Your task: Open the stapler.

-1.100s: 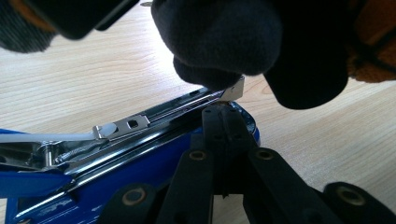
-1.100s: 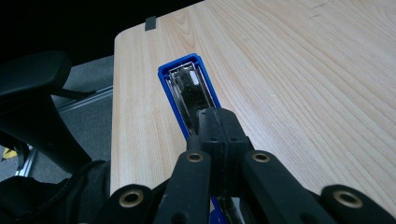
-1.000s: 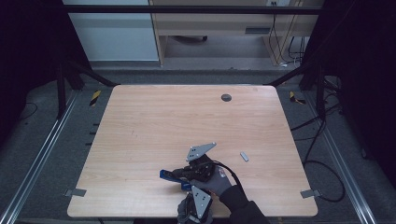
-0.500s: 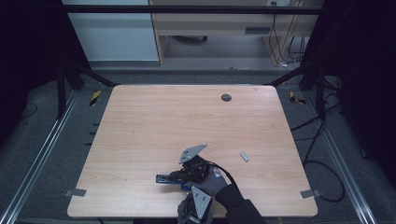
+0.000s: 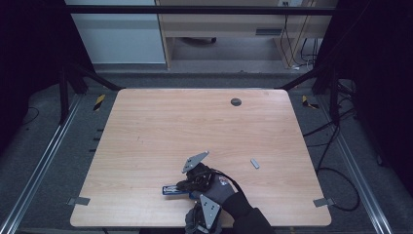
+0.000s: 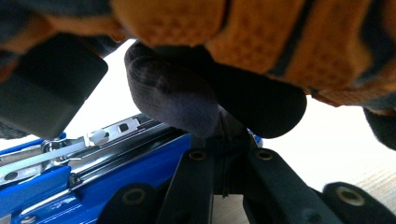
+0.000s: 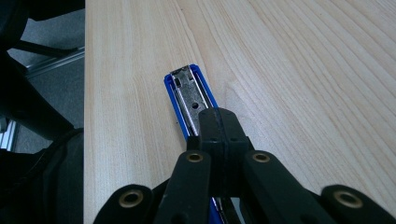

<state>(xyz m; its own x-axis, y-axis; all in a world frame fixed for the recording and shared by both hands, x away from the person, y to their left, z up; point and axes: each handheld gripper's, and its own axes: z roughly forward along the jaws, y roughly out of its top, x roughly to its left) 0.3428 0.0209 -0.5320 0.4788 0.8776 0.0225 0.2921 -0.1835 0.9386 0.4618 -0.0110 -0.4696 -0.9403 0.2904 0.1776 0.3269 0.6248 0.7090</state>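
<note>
Working near the front edge of the pale wooden surface (image 5: 146, 126), we hold a claw in each gloved hand and both meet at one blue stapler (image 5: 171, 190). The stapler lies flat on the wood, its long body pointing left in the high view, probably so its open metal channel faces up for us to reach.

Our right claw (image 7: 219, 122) points along the stapler from above, jaws brought fully together, and its tip rests on the silver staple track; whether it pinches anything we cannot tell. Our left claw (image 6: 227, 140) is likewise closed, its tip close beside the blue body, seemingly steadying it, with the other hand's orange and dark knitted glove (image 6: 289, 42) crowding just above.

The stapler is glossy blue plastic around a bright, punched steel rail. The surface is smooth light woodgrain with rounded corners. A small grey strip (image 5: 254, 163), perhaps staples, lies apart to the right.
</note>
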